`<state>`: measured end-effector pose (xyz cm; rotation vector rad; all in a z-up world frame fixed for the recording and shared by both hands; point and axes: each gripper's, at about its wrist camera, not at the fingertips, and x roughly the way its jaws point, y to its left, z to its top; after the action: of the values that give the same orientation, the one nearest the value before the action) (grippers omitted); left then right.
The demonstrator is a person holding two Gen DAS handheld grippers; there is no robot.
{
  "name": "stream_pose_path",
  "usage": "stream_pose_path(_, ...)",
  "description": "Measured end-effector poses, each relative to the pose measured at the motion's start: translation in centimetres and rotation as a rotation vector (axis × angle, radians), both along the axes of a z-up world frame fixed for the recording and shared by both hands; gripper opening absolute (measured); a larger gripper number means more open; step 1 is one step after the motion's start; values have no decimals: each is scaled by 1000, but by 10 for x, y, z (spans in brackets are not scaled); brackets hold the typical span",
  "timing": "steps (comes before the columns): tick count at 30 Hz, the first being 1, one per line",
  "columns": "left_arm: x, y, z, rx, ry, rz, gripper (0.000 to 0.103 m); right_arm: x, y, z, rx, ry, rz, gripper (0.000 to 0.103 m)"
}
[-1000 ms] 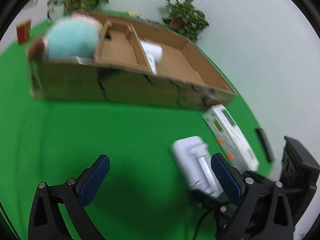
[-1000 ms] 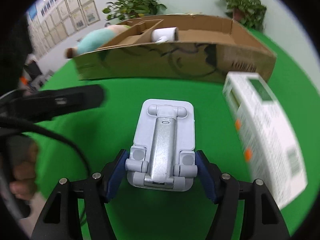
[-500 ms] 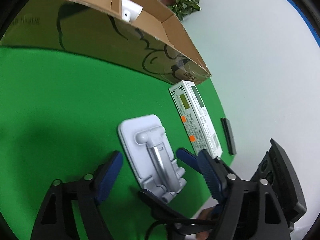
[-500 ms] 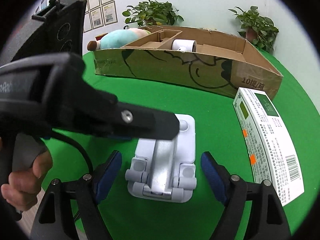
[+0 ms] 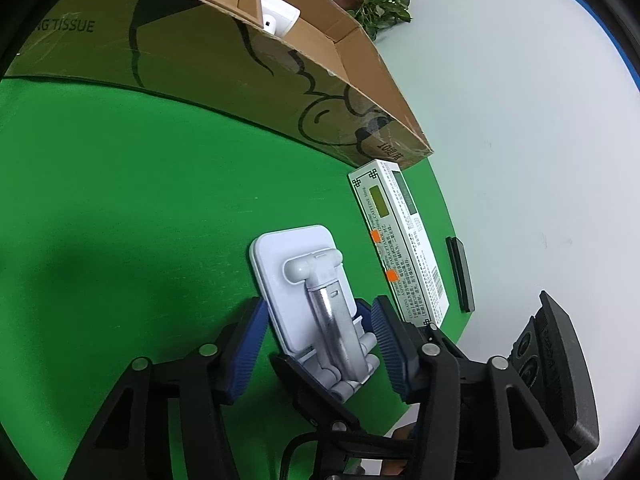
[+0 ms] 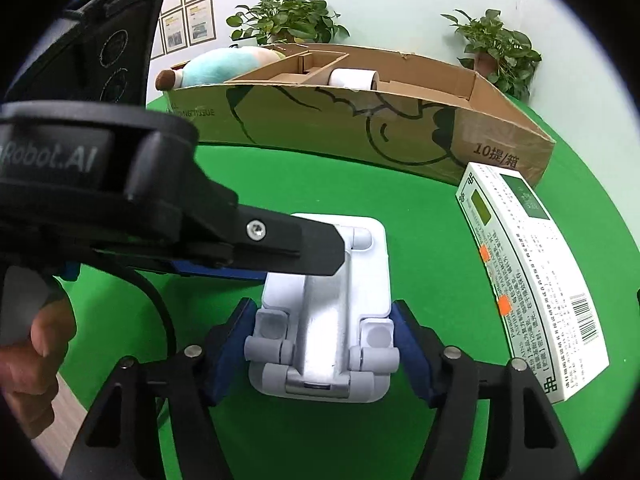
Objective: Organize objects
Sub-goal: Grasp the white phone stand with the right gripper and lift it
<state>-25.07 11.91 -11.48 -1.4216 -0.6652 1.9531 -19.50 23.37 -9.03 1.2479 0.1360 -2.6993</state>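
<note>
We're looking at a round tabletop covered in bright green cloth, with a pale, slightly greenish-white wall behind it. Two leafy green potted plants sit along that wall, and a row of framed paper certificates hangs at the left. Off the tabletop's right edge we get a plain light grey floor. Lighting's even and bright.

Left tongs hide stand's top-left corner; box wall hides plush's lower half.
</note>
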Motion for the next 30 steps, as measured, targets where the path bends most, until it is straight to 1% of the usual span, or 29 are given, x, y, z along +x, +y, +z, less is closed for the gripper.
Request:
stream_pose_path(4, 0, -1, -2, 0, -7, 13, 45, -2, 3, 0, -20, -13, -21, 66)
stream_pose_path(6, -1, -2, -2, 3, -11, 18, 45, -1, 8, 2, -66, -25, -32, 66)
stream_pose_path(8, -1, -3, -1, -4, -14, 24, 41, 2, 14, 3, -141, -45, -35, 66)
stream_pose_path(10, -1, -4, -1, -15, -16, 28, 34, -1, 16, 6, -171, -56, -36, 66)
stream_pose_path(14, 2, -7, 0, -7, -17, 26, 34, -9, 25, 7, -201, -69, -36, 66)
stream_pose_path(17, 4, -5, 2, -15, -8, 23, 33, -6, 26, 8, -206, -69, -34, 66)
stream_pose_path(18, 5, -5, 4, -21, -3, 22, 32, 1, 23, 8, -208, -69, -34, 66)
stream_pose_path(20, 7, -6, 8, -28, 12, 20, 29, 4, 22, 9, -219, -73, -37, 66)
stream_pose_path(22, 8, -9, 16, -21, 31, 23, 23, -1, 19, 8, -227, -69, -40, 66)
stream_pose_path(23, 9, -11, 22, -15, 45, 25, 15, -1, 18, 10, -229, -61, -42, 66)
stream_pose_path(24, 10, -13, 29, -25, 66, 27, 11, 0, 17, 13, -230, -47, -48, 65)
stream_pose_path(30, 14, -27, 69, -36, 173, 39, 11, 2, 4, 42, -209, 62, -24, 65)
